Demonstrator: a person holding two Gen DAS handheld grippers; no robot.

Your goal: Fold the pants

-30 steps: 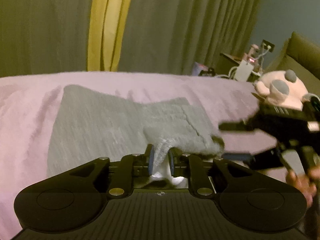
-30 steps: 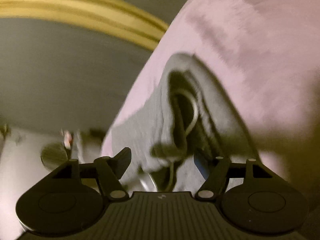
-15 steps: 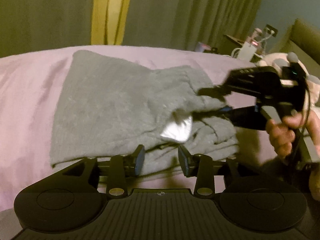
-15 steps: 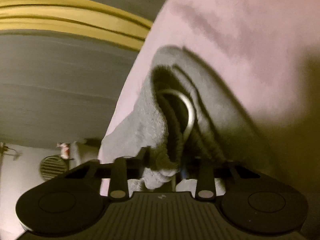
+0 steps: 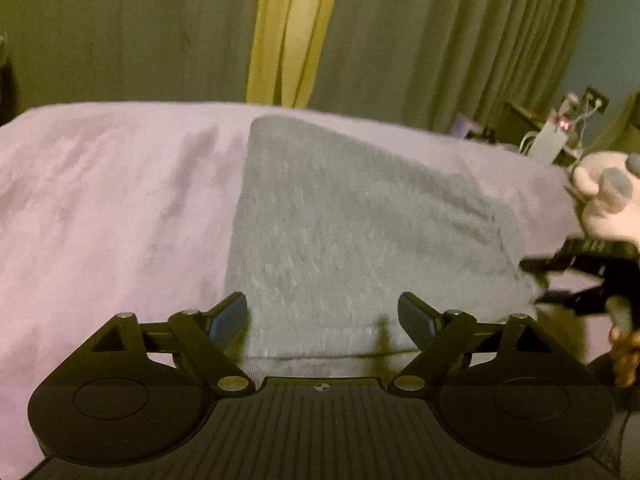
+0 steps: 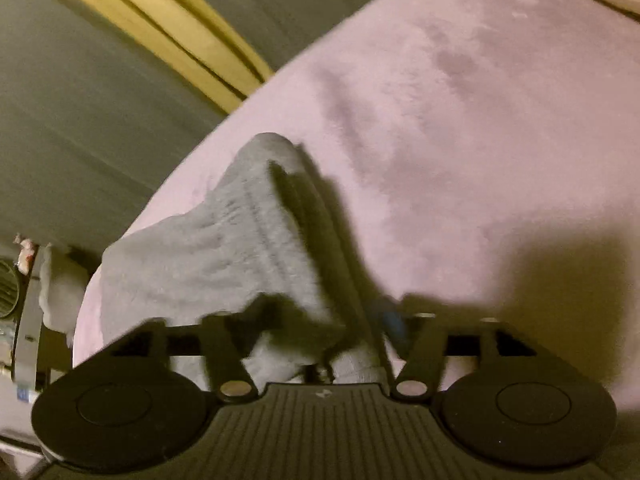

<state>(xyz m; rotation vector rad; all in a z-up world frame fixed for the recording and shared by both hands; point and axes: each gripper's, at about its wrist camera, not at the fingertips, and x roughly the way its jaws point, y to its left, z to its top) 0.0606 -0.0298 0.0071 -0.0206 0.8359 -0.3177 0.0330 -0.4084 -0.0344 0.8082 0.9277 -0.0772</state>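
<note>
While angled downward, left claw (image 5: 322,316) and right claw (image 6: 316,332) both opening, gripping nothing, over folded grey knit pants (image 5: 352,248); pink plush bed (image 5: 112,200), olive curtains (image 5: 120,28).

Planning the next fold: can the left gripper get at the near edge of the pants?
Probably yes. The left gripper is opening right above the pants, nothing between its fingers.

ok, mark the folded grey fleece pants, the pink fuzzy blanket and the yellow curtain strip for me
folded grey fleece pants (image 5: 360,240): left wrist view, middle of the top layer.
pink fuzzy blanket (image 5: 112,208): left wrist view, bare patch left of the pants.
yellow curtain strip (image 5: 296,28): left wrist view, mid-height of the strip between the grey drapes.
</note>
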